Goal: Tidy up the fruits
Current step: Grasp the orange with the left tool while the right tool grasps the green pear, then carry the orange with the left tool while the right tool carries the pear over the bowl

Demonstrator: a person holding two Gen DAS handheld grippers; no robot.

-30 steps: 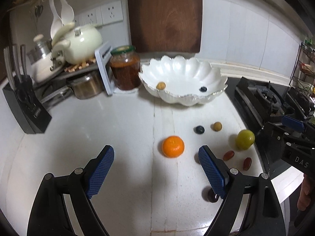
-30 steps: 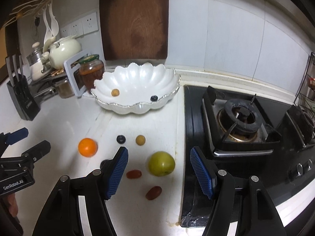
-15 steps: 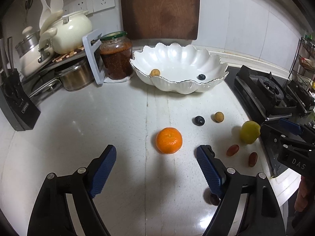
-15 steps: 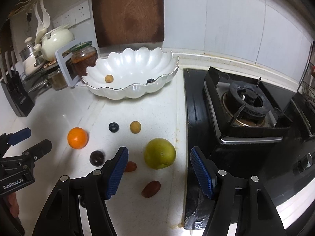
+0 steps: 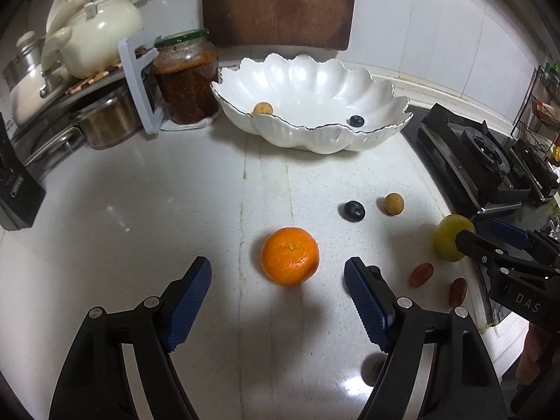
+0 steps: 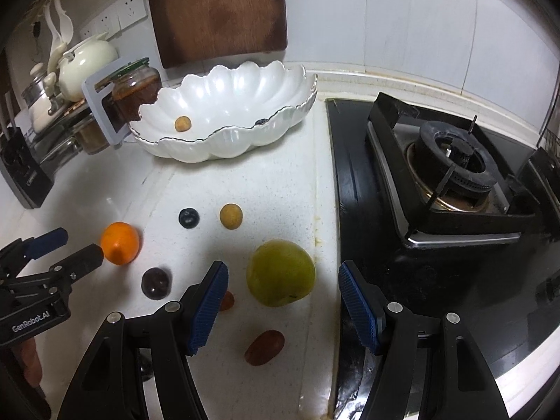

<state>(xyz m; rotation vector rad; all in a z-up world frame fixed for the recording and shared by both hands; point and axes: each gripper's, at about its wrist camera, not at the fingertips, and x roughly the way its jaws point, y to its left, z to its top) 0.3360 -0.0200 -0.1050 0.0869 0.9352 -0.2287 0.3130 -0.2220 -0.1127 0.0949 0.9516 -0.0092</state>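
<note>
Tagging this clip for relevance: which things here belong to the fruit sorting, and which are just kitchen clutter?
Job: orange, green fruit, blueberry, longan, dark grape, two red grapes, bowl, both open grippers.

Clutter: jar, teapot, cutting board, stove, knife block.
</note>
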